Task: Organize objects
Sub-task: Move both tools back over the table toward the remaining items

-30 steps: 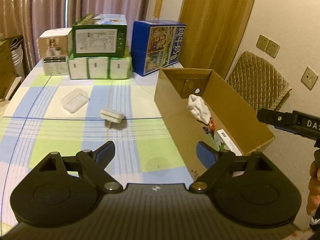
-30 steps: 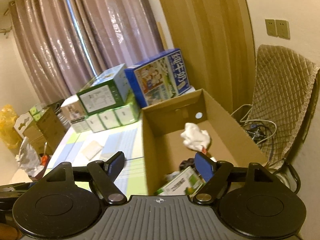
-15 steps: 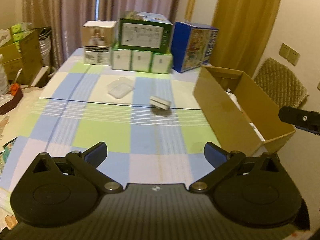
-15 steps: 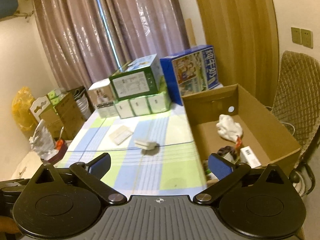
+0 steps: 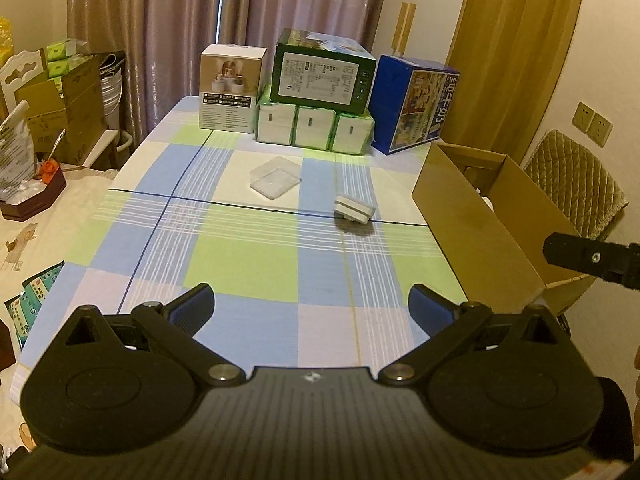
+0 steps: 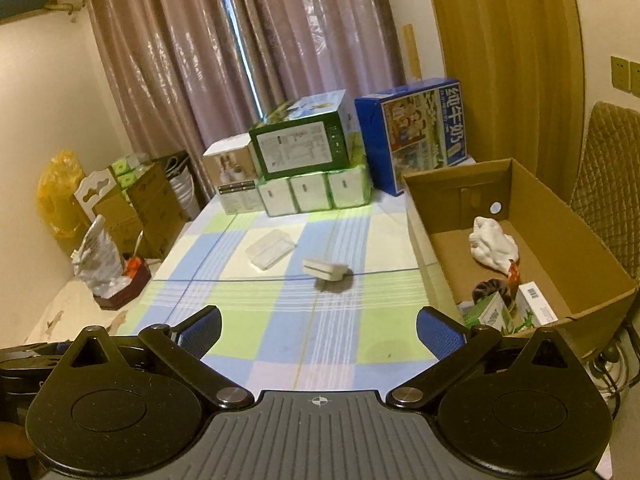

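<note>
A small white block (image 5: 354, 209) (image 6: 325, 269) lies mid-table on the checked cloth, with a clear plastic lid (image 5: 275, 178) (image 6: 271, 248) just behind and left of it. An open cardboard box (image 5: 480, 216) (image 6: 560, 240) stands at the table's right edge; a white cloth (image 6: 493, 246), small cartons and other items lie inside. My left gripper (image 5: 311, 307) hangs open and empty over the near edge of the table. My right gripper (image 6: 319, 327) is also open and empty, well short of the block. Part of the right tool (image 5: 588, 258) shows in the left wrist view.
Stacked product boxes line the table's far end: a white one (image 5: 232, 88), a green one (image 5: 324, 72) on tissue packs (image 5: 316, 126), a blue one (image 5: 416, 104). A quilted chair (image 5: 576, 184) stands behind the cardboard box. Cartons and bags (image 6: 112, 216) crowd the floor at left.
Both grippers have pulled back and away from the cardboard box toward the near table edge, so more of the table shows. Their jaws have stayed open. The block and lid have not moved.
</note>
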Available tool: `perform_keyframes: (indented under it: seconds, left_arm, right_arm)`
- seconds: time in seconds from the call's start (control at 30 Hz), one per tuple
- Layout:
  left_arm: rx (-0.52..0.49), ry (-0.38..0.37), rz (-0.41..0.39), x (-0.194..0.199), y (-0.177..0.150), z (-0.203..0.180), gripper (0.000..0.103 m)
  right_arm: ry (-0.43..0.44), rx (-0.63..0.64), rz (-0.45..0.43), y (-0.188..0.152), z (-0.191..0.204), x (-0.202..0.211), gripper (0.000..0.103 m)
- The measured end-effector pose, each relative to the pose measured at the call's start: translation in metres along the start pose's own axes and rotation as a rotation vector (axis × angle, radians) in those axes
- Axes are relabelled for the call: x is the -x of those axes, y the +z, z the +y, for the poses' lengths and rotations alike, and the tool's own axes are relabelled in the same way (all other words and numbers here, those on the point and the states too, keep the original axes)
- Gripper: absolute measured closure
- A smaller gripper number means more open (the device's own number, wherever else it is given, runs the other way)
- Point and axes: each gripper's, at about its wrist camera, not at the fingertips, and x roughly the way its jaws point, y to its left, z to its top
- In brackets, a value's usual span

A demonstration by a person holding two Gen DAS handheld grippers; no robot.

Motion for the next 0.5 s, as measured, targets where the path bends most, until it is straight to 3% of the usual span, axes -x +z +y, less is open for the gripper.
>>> perform_keyframes:
  seconds: [0.5]
  left_arm:
    - [0.007, 0.016, -0.005, -0.003, 0.006, 0.017, 0.002]
  right_arm:
    - [0.007, 0.034, 0.024, 0.001, 0.016, -0.018, 0.002]
